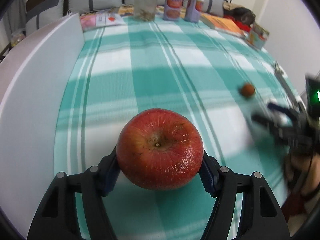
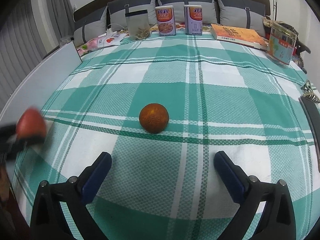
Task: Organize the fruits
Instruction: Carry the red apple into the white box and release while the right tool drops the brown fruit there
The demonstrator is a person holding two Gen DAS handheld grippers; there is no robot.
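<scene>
My left gripper [image 1: 160, 160] is shut on a red apple [image 1: 160, 150], stem end facing the camera, held above the green-and-white checked cloth [image 1: 140, 64]. The apple also shows blurred at the left edge of the right wrist view [image 2: 31, 123]. A small orange fruit [image 2: 154, 118] lies on the cloth straight ahead of my right gripper [image 2: 163, 158], which is open and empty, a short way behind it. The orange also appears far right in the left wrist view [image 1: 248, 89], with the right gripper [image 1: 266, 112] blurred beside it.
A white board [image 2: 60, 64] stands along the table's left edge. At the far edge stand a clear jar [image 2: 139, 25], two cans [image 2: 165, 21] [image 2: 193, 20], an orange book [image 2: 238, 34] and a small box [image 2: 282, 44]. A dark object [image 2: 312, 124] lies at the right.
</scene>
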